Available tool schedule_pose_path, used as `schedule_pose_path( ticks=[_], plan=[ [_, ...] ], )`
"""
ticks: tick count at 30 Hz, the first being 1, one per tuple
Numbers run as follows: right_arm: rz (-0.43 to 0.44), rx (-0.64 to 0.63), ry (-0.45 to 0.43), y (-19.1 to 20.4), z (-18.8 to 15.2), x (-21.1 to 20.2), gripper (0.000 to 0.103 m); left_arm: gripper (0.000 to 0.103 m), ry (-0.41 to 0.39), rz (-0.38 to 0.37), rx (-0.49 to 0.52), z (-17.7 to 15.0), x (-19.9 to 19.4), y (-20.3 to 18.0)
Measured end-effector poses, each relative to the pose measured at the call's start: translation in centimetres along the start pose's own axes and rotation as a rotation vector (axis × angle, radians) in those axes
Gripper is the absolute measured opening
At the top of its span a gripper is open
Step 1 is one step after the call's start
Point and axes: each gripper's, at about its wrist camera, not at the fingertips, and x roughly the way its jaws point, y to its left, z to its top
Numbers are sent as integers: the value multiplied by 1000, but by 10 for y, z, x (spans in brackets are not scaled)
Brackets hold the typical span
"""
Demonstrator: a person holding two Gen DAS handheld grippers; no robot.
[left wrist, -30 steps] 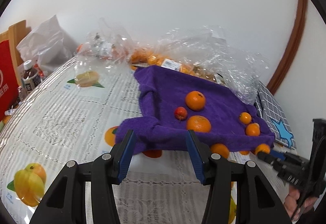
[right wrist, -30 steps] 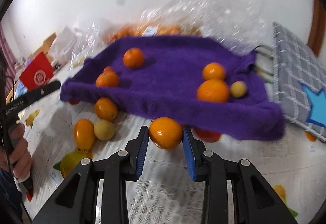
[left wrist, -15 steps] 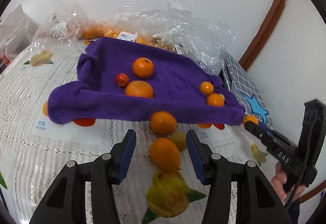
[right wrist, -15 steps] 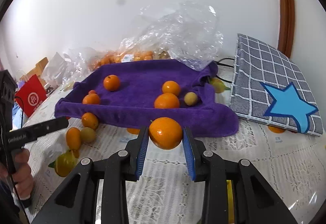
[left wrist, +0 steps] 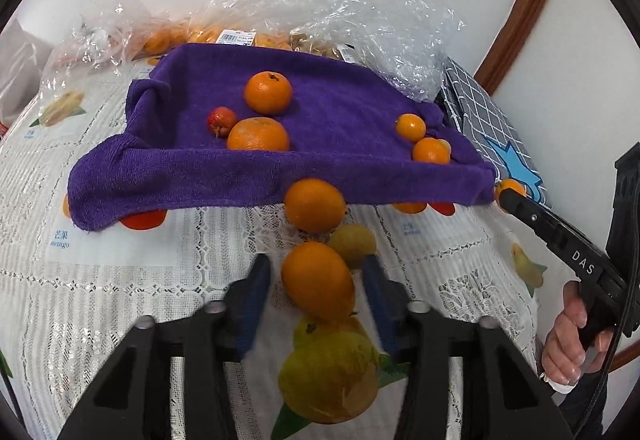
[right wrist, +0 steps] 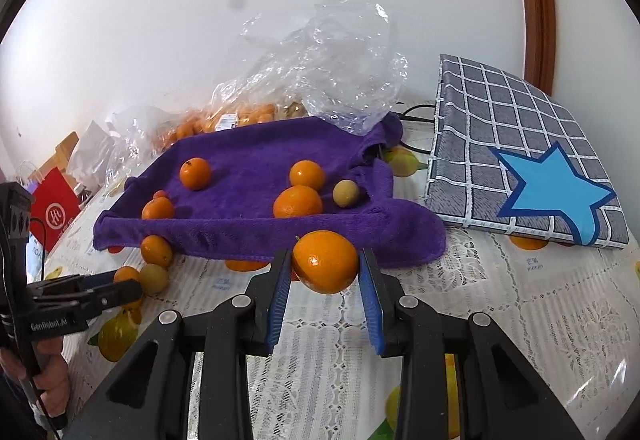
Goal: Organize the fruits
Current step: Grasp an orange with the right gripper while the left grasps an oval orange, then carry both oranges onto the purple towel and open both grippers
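Counter point(left wrist: 120, 280) with lace cover: flat, but lets any knocked round fruit roll freely.

Purple towel point(left wrist: 340, 100) at counter middle, draped over something raised. Carries several oranges plus a small red fruit point(left wrist: 221, 119). Hangs loose along the front hem; could snag on either claw and dump the whole load.

Clear plastic bags point(right wrist: 320, 72) with more fruit behind the towel. Far from both claws, low risk.

Checked pad with blue star point(right wrist: 520, 160) to the right of the towel. Not involved.

Right claw point(right wrist: 326, 252): clenched on a round orange point(right wrist: 325, 262), held clear of the counter just in front of the towel hem. Grips smooth peel at about the widest part; could lose it on a fast swing or a slackened squeeze, dropping it among the loose fruit.

Left claw point(left wrist: 316, 260): has just been closing its jaws around an oval orange point(left wrist: 318, 280) lying on the counter. Shows slim gaps on both sides, so not gripping yet. Meets the fruit with its long axis tilted; may squirt it forward on the squeeze. Could also shove the yellowish fruit point(left wrist: 352, 244) right behind and the orange at the hem point(left wrist: 314, 204), sending both under the towel.

Mango picture point(left wrist: 328, 380) directly below, apparently printed on the cover; easy to mistake for real fruit.
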Motion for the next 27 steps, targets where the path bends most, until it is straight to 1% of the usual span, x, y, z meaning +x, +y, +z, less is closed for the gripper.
schedule_pose_path(
  ticks=[2, 7, 13, 16, 21, 27],
  plan=[
    [3, 4, 4, 0, 0, 1, 34, 35, -1, -11, -12, 0, 0, 3],
    [-3, 11, 0, -1, 0, 1, 34, 35, -44, -26, -51, -1, -9, 11],
    [-2, 8, -14, -1, 0, -1, 34, 35, -95, 14, -88, 1, -16, 19],
    [0, 0, -23, 1, -1, -3, 34, 35, -107, 33, -118, 2, -18, 26],
    [0, -17, -46, 6, -2, -8, 34, 35, -152, 67, -165, 4, -25, 37],
    [15, -6, -58, 5, 1, -10, 34, 34, -188, 73, -198, 12, -41, 50]
  ],
)
